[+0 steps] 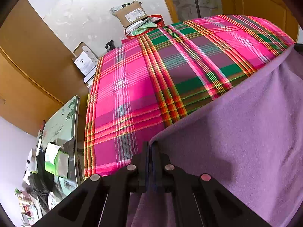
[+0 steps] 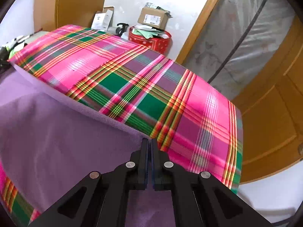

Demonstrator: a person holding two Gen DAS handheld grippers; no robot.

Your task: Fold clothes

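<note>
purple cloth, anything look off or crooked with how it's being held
Nothing stands out. The left gripper and right gripper each pinch a corner of the purple cloth, whose edge runs taut and straight over the plaid sheet.

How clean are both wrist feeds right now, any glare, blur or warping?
Left wrist: sharp; fisheye bends the plaid sheet; the left gripper casts a soft shadow on the purple cloth. Right wrist: sheen on the sheet's pink squares; the purple cloth's far edge looks slightly smeared; right gripper crisp.
</note>
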